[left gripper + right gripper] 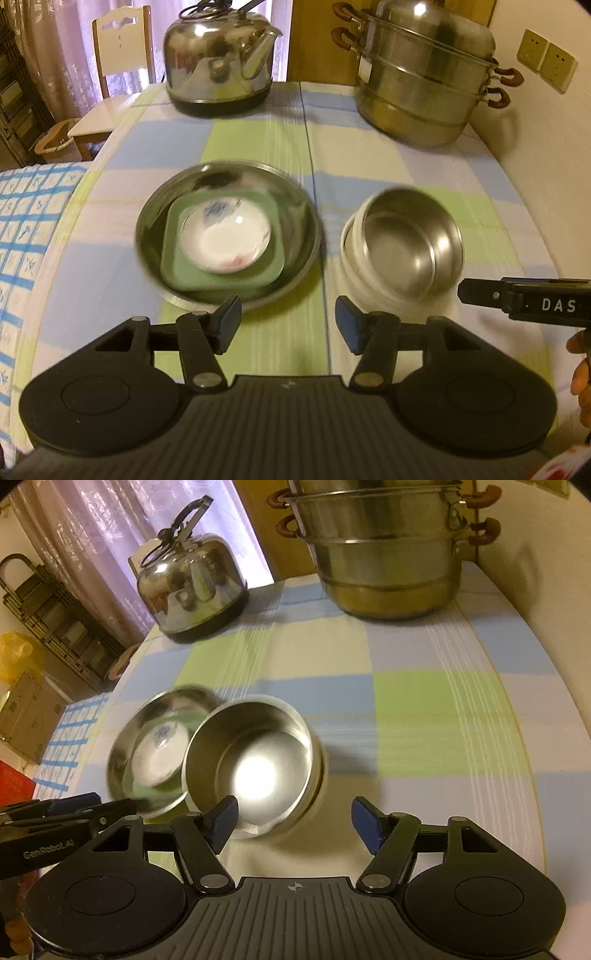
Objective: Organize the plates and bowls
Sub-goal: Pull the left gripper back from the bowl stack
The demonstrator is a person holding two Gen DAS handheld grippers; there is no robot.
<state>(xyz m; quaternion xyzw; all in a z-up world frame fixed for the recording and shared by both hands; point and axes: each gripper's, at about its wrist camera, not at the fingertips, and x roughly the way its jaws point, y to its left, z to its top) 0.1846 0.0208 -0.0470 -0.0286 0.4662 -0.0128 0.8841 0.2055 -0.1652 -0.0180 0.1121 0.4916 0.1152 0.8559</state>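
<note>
The left gripper (288, 323) has its blue-padded jaws apart and empty, just short of the near rim of the wide round stainless-steel plate (295, 240). The right gripper (291, 821) is likewise spread and empty, its left pad at the near rim of the deep round stainless-steel bowl (255, 760).

Landmark: the steel plate. Nested in it is one green square dish (273, 266), and in that one white round porcelain saucer with a blue motif (225, 240). Immediately right of the plate, the steel bowl sits tilted inside one white round bowl (347, 254).

Judged procedure: stacking appears nearly finished. Seat the tilted bowl level, gripping a rim wall squarely; polished steel is likely to slip.

Count: one plate, one dish, one saucer, two bowls.
</note>
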